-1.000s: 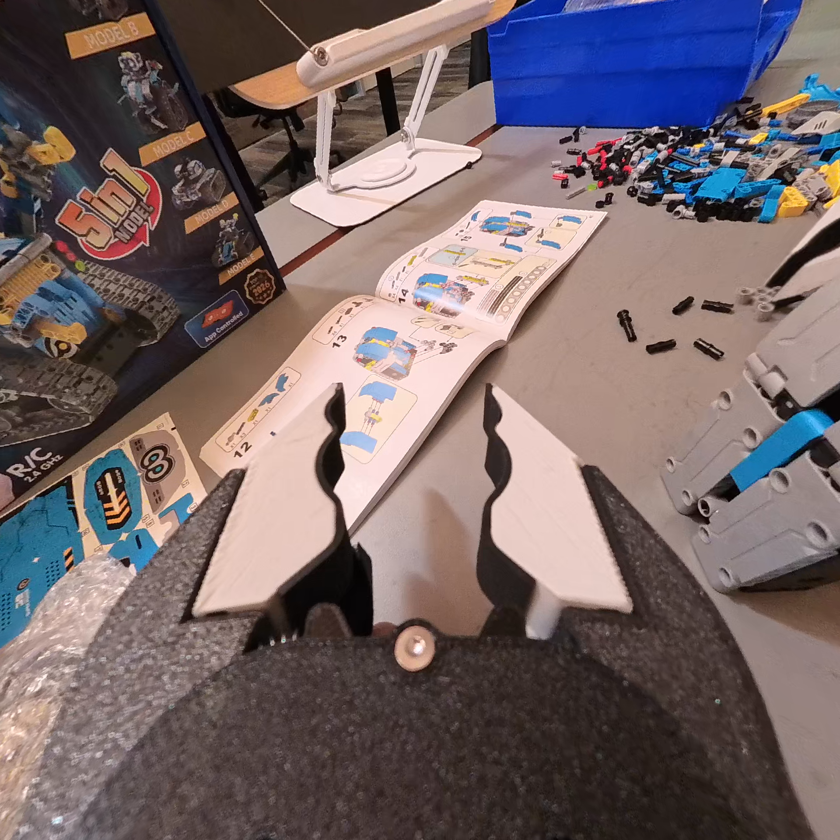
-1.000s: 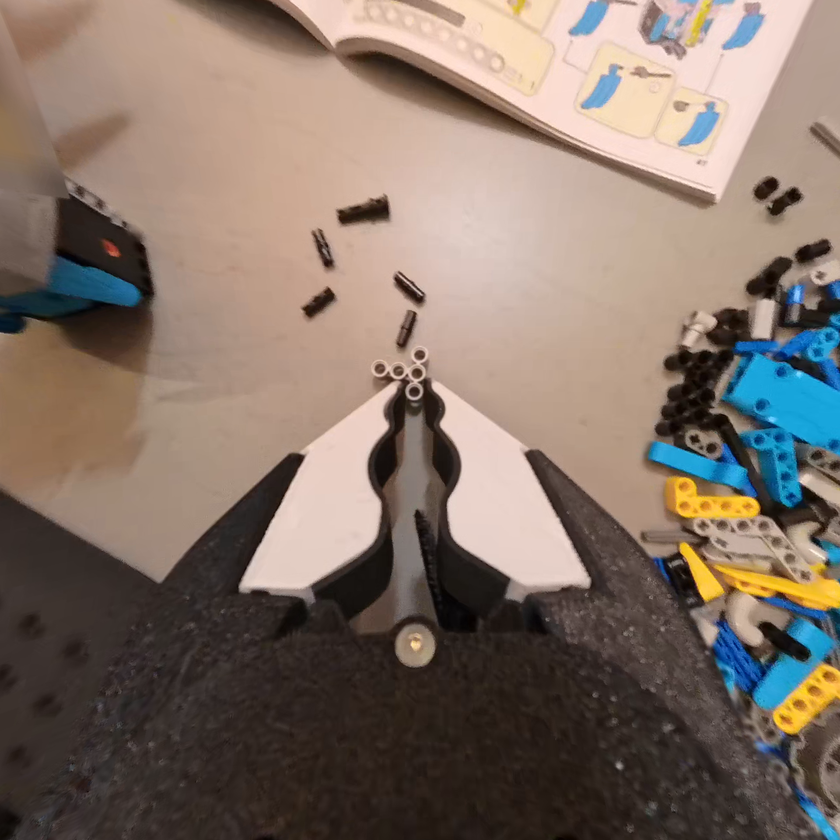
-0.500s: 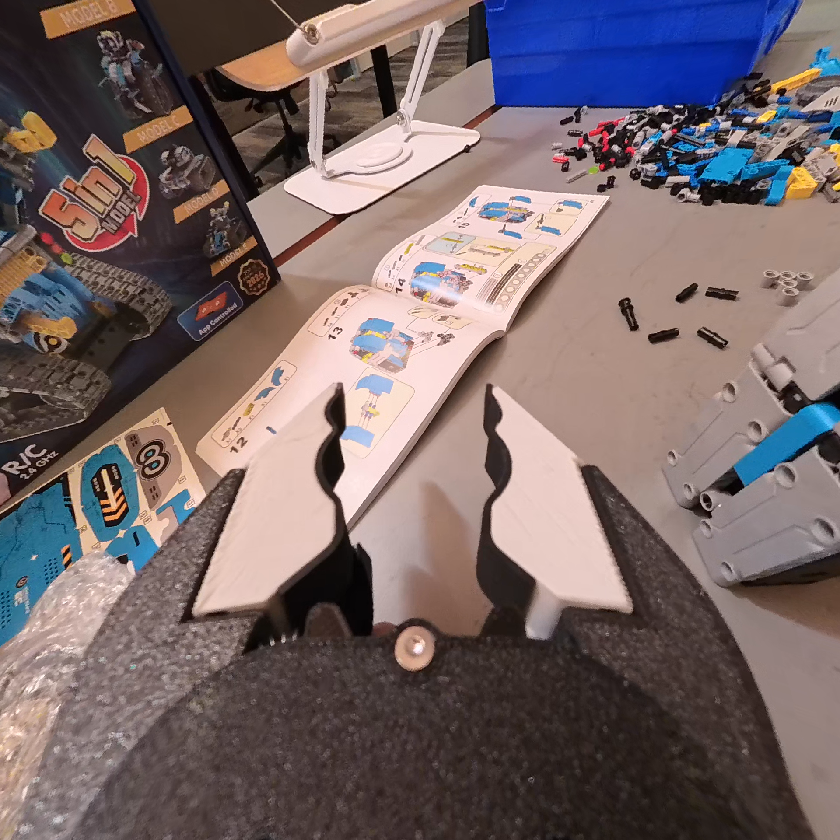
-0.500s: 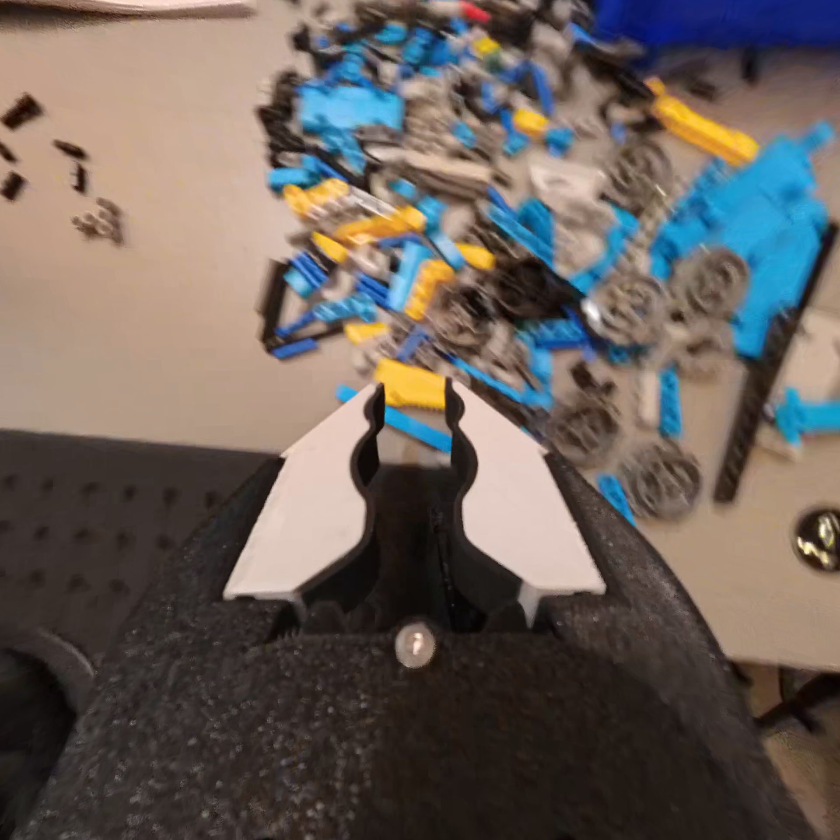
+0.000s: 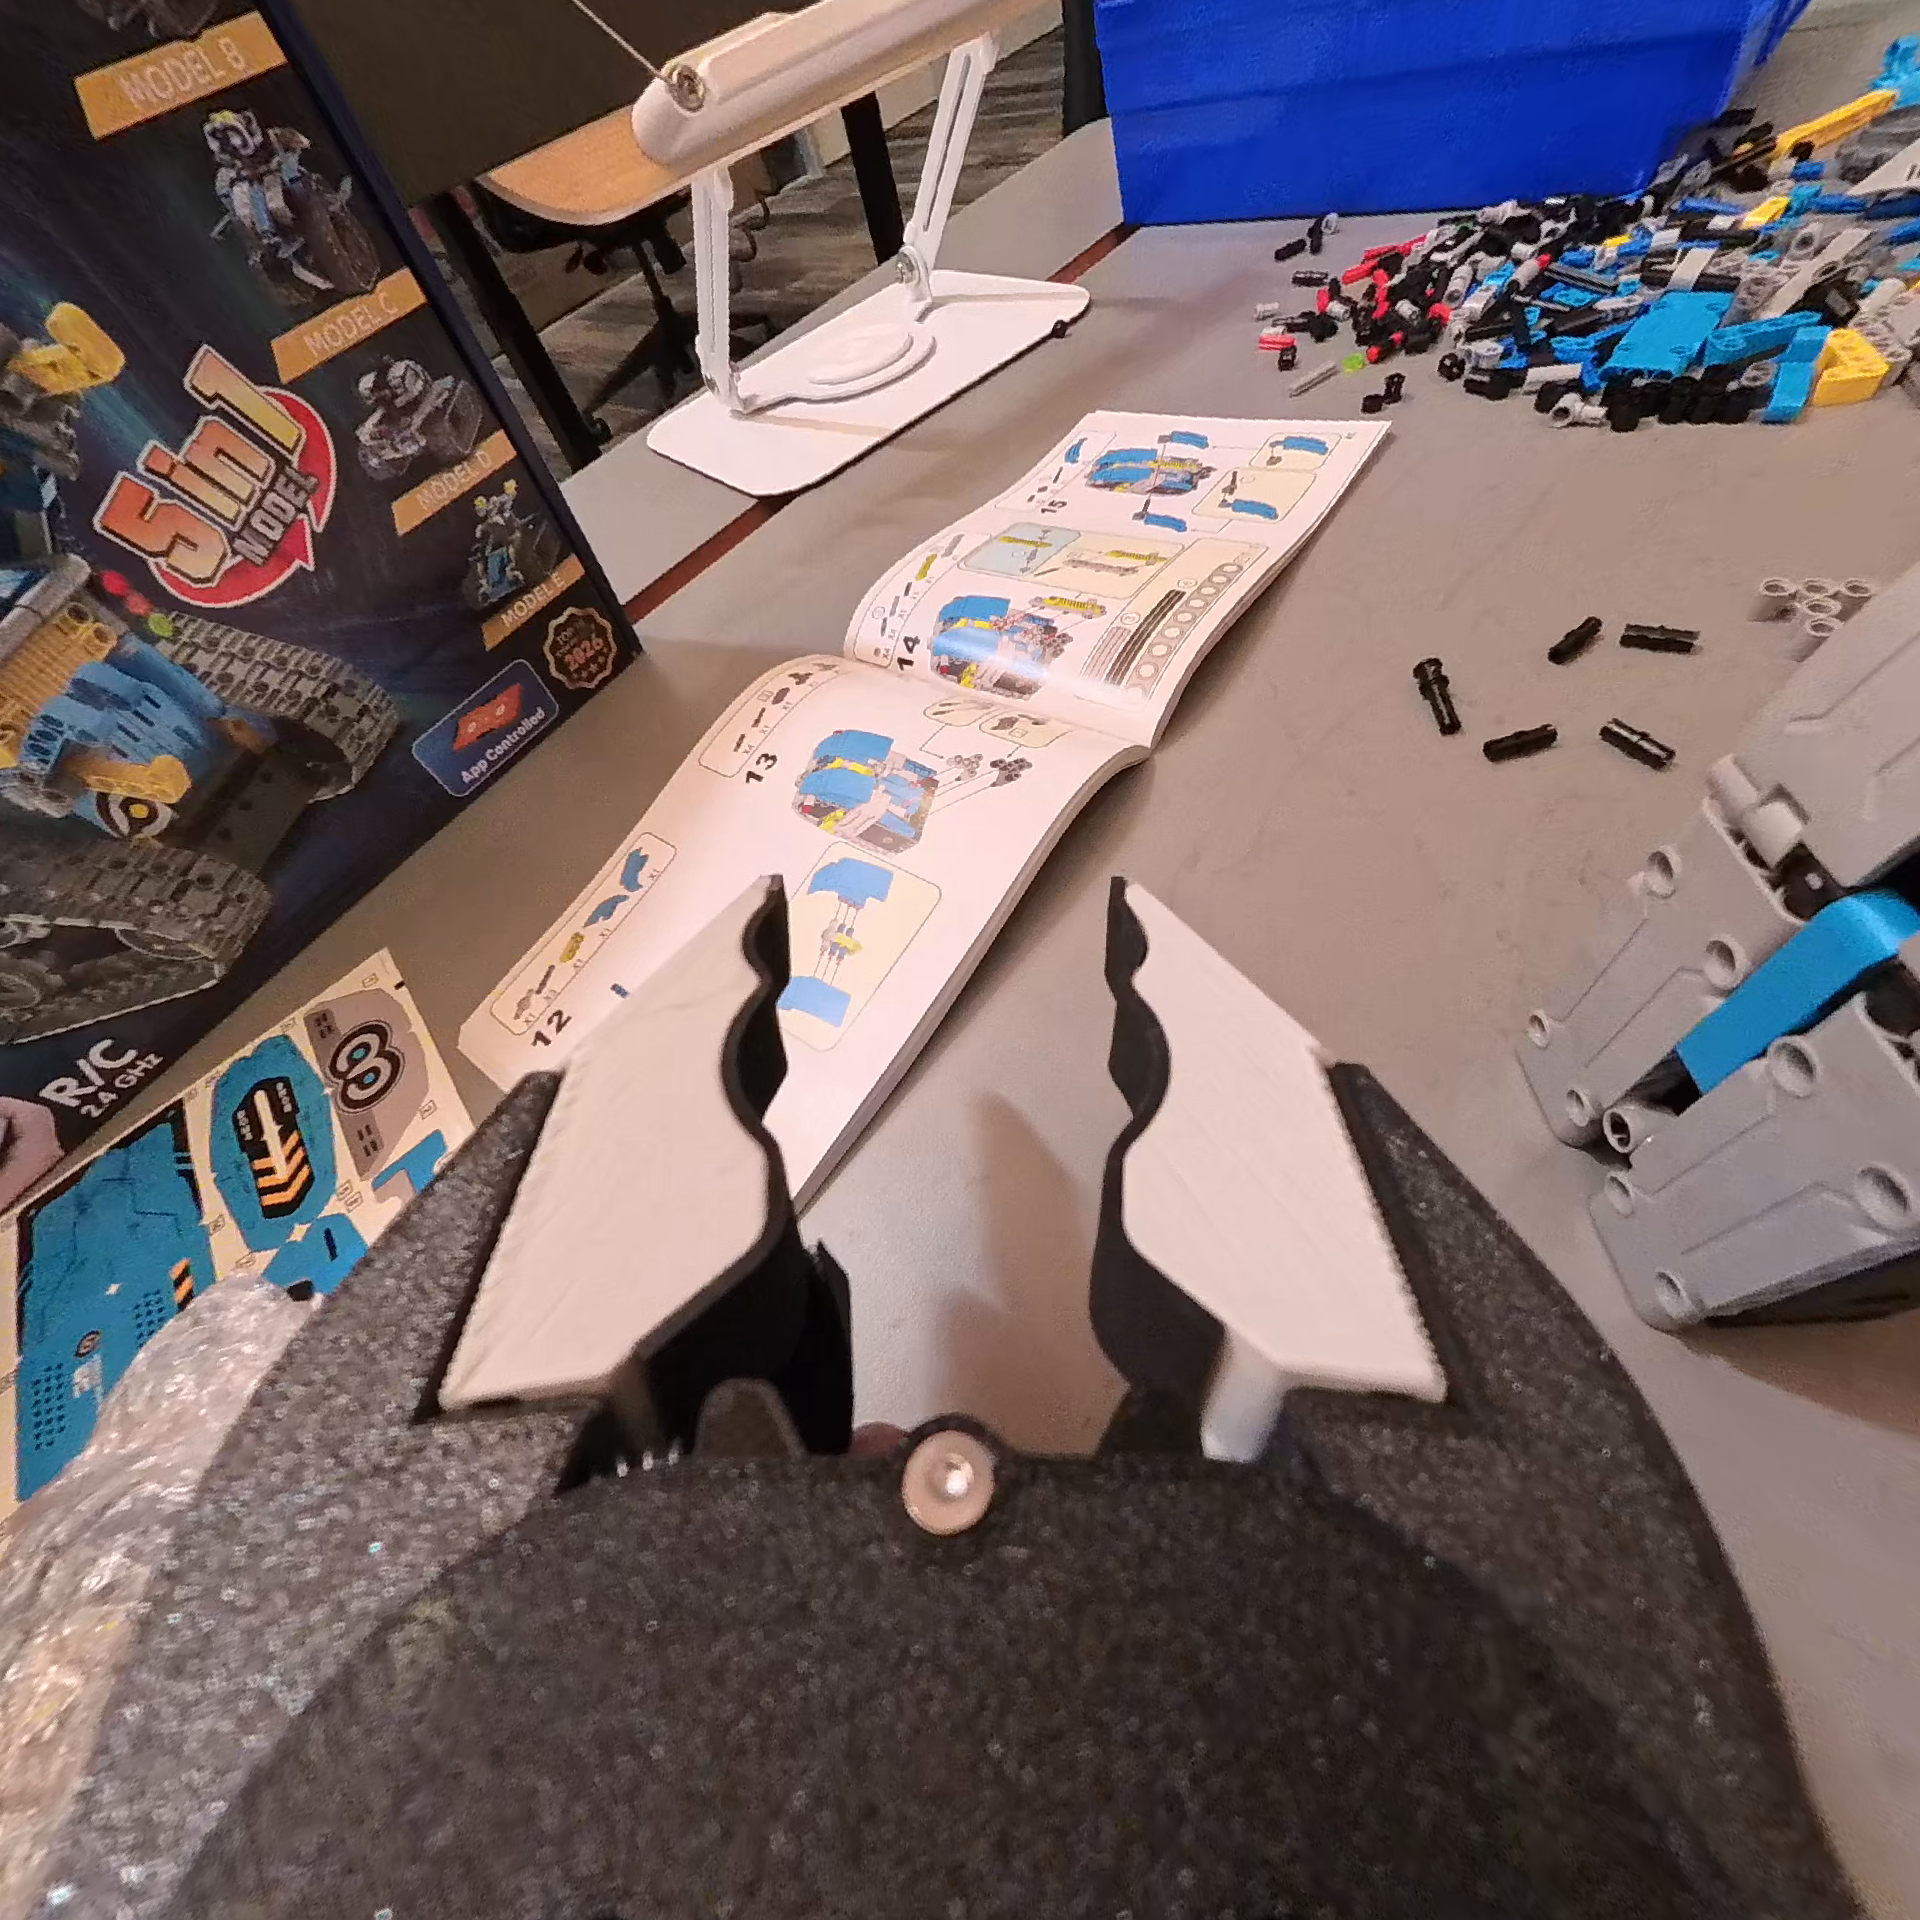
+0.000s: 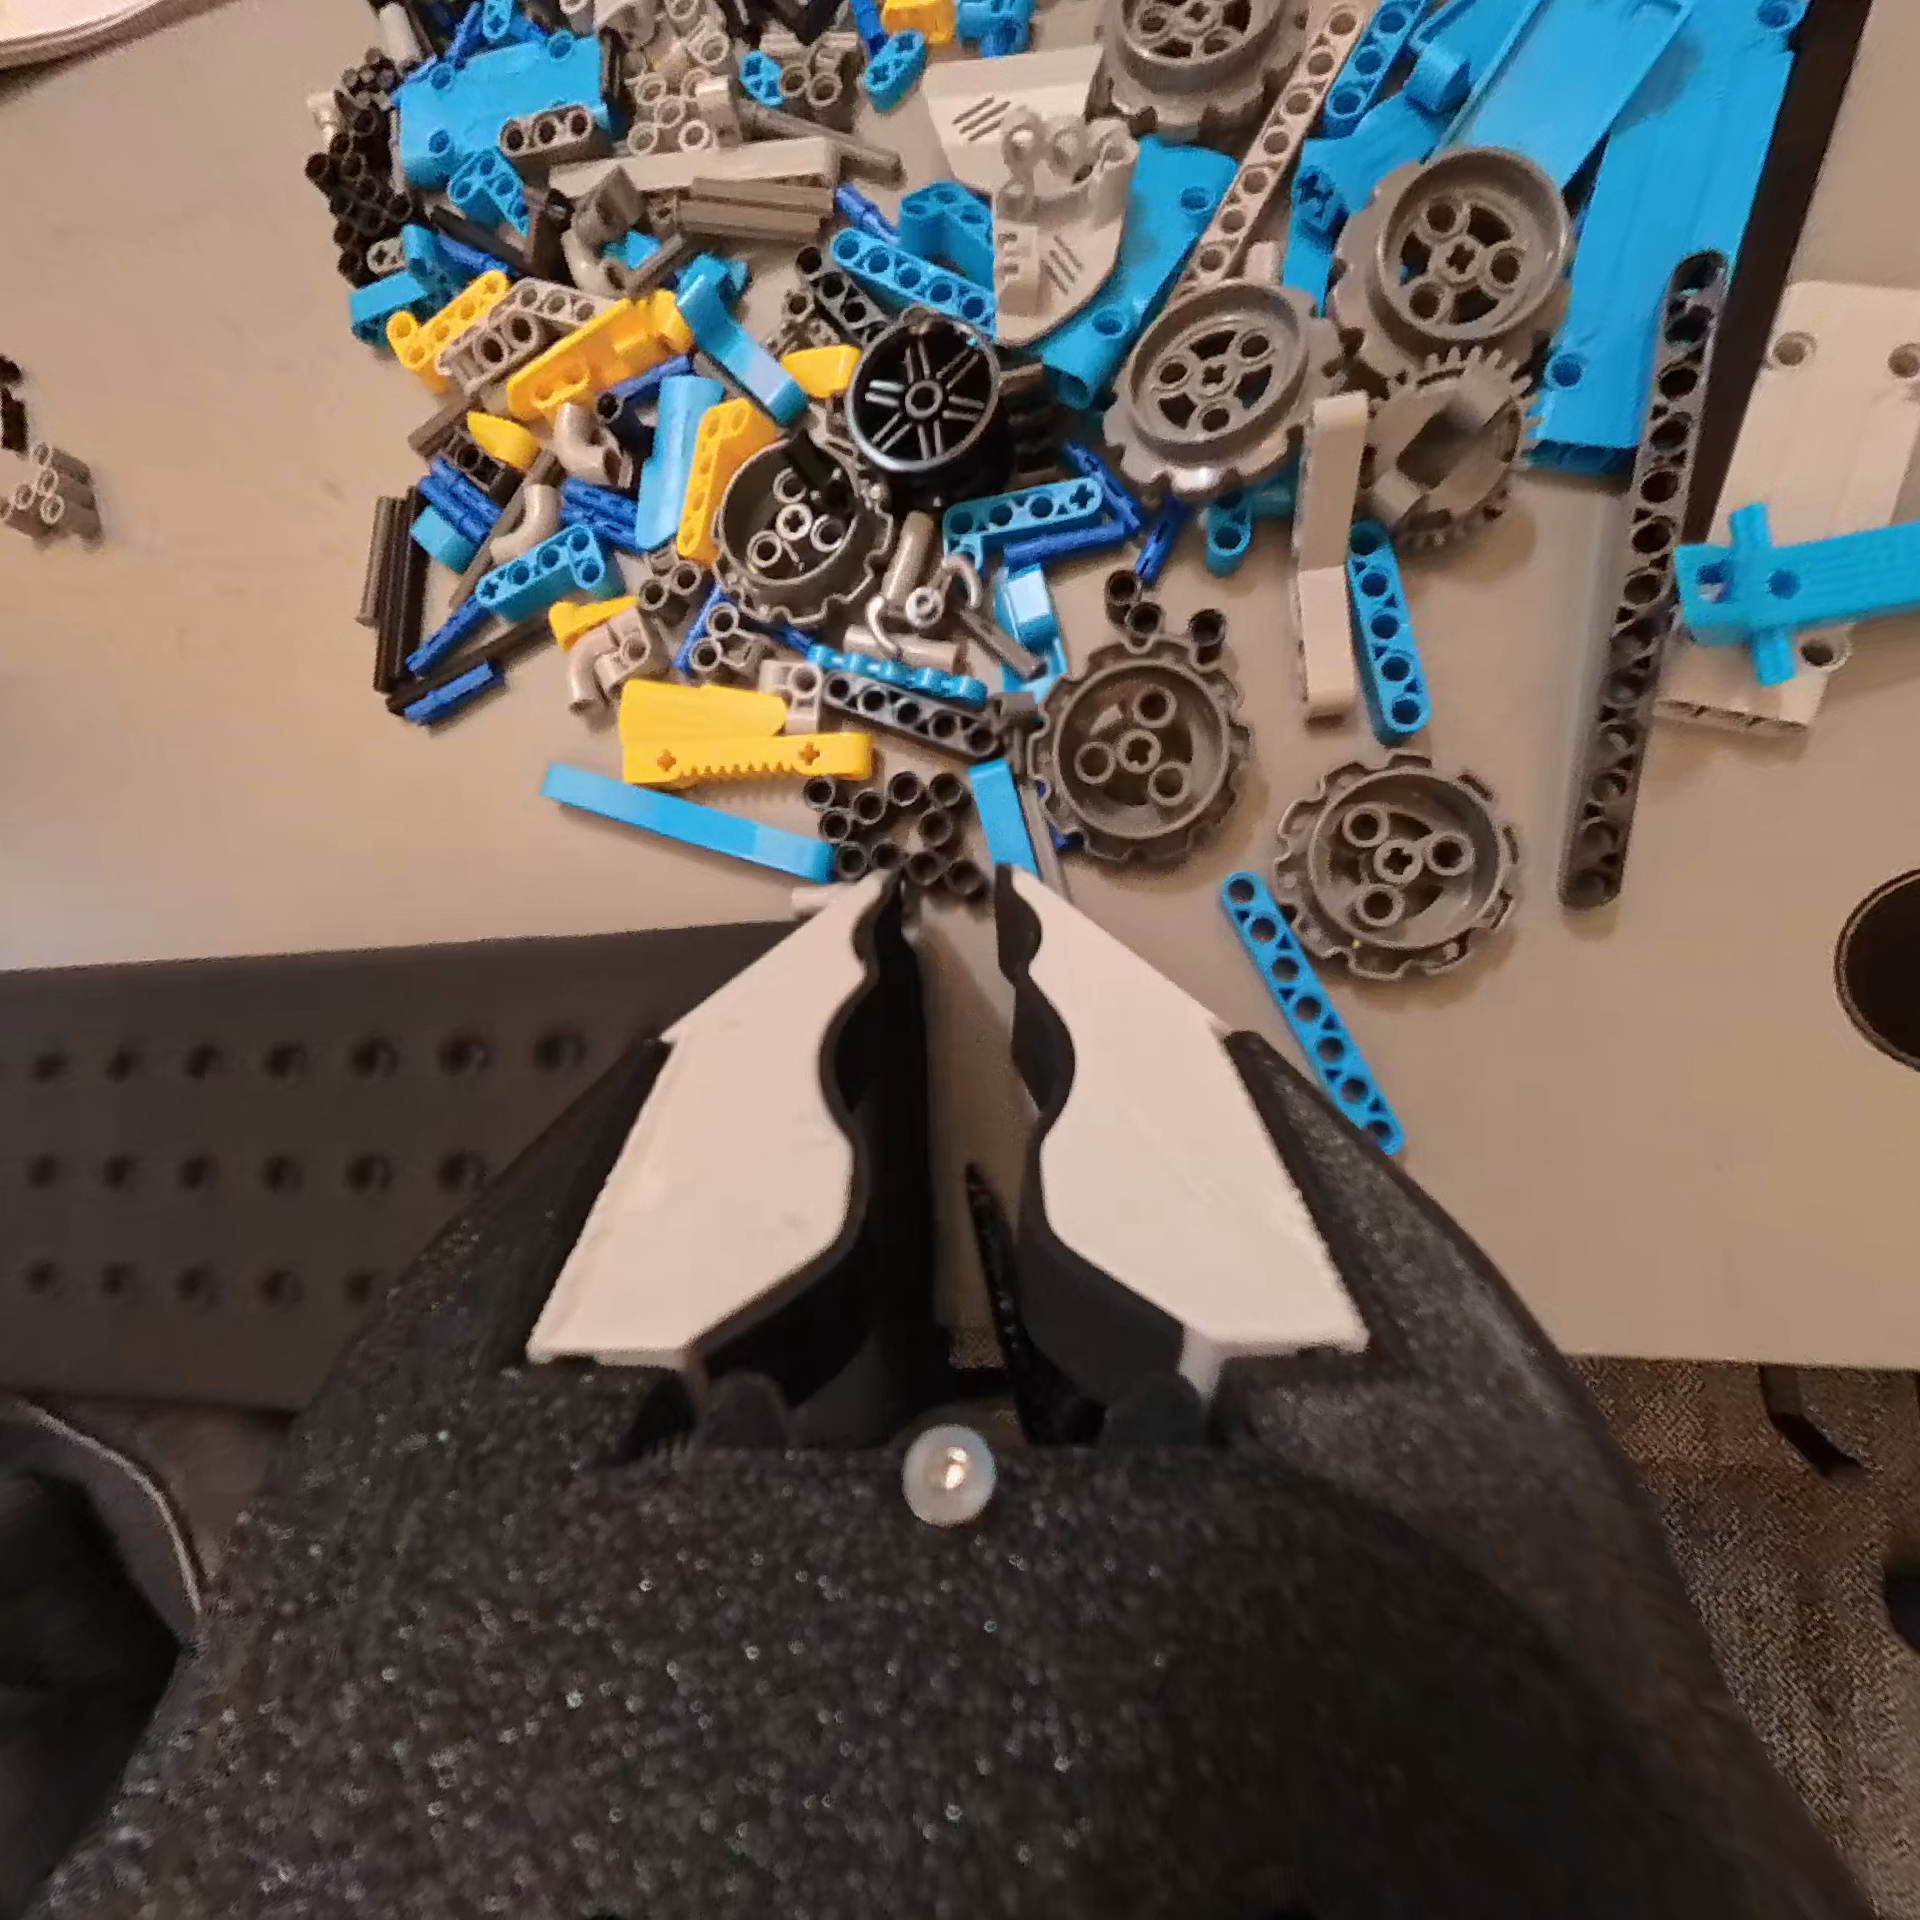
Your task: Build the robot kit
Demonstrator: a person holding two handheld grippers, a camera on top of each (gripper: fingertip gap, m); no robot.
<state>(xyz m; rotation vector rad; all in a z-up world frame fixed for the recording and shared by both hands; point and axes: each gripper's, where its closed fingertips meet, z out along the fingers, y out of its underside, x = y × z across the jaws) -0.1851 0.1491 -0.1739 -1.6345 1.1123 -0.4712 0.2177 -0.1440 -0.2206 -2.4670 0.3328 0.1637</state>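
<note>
My left gripper point(image 5: 945, 888) is open and empty. It hovers low over the grey table, with its left finger over the near corner of an open instruction booklet point(image 5: 935, 727). A grey and blue part-built model point(image 5: 1766, 1039) stands to its right. My right gripper point(image 6: 945, 878) is open by a narrow gap and empty. Its tips sit at the near edge of a pile of loose building pieces point(image 6: 935, 416), right by a cluster of black connectors point(image 6: 904, 831). A yellow toothed piece point(image 6: 727, 743) and a grey sprocket wheel point(image 6: 1138, 753) lie just beyond.
A few black pins point(image 5: 1517, 743) and small grey connectors point(image 5: 1813, 603) lie between booklet and model. The kit box point(image 5: 208, 520), a sticker sheet point(image 5: 208, 1174) and bubble wrap point(image 5: 104, 1455) are at left. A white lamp base point(image 5: 862, 384) and blue bin point(image 5: 1403, 94) stand behind. A dark perforated plate point(image 6: 260, 1143) borders the table front. My hands' fingertips stand some 50 cm from each other. It is some 5 cm from my right tips to the yellow toothed piece point(image 6: 727, 743).
My right gripper let go of the small grey connector cluster by the black pins, opened a little and swung right to the near edge of the piece pile. The left gripper barely moved.
</note>
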